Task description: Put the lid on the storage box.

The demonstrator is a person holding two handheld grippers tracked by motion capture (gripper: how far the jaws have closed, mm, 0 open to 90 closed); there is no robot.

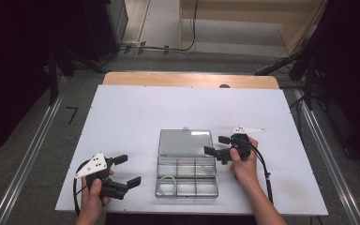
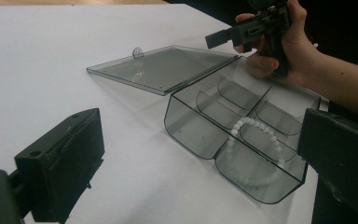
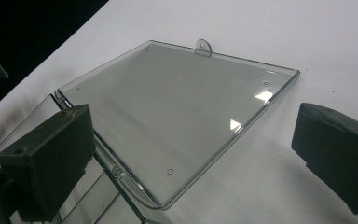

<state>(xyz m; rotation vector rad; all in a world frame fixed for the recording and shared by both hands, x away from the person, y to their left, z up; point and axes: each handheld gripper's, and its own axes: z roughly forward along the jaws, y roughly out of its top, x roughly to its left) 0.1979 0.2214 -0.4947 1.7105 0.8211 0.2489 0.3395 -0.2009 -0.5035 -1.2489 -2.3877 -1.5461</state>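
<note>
A clear compartment box (image 1: 186,180) sits open near the front edge of the white counter (image 1: 136,112), its lid (image 1: 185,142) folded flat behind it on the far side. A white bead bracelet (image 2: 256,149) lies in the box's front left compartment. The left claw (image 1: 124,171), jaws spread wide and holding nothing, hovers well to the left of the box, pointing toward it. The right claw (image 1: 217,145), jaws likewise spread and empty, hangs just beside the right end of the lid, close above the hinge line, aimed across the lid
</note>
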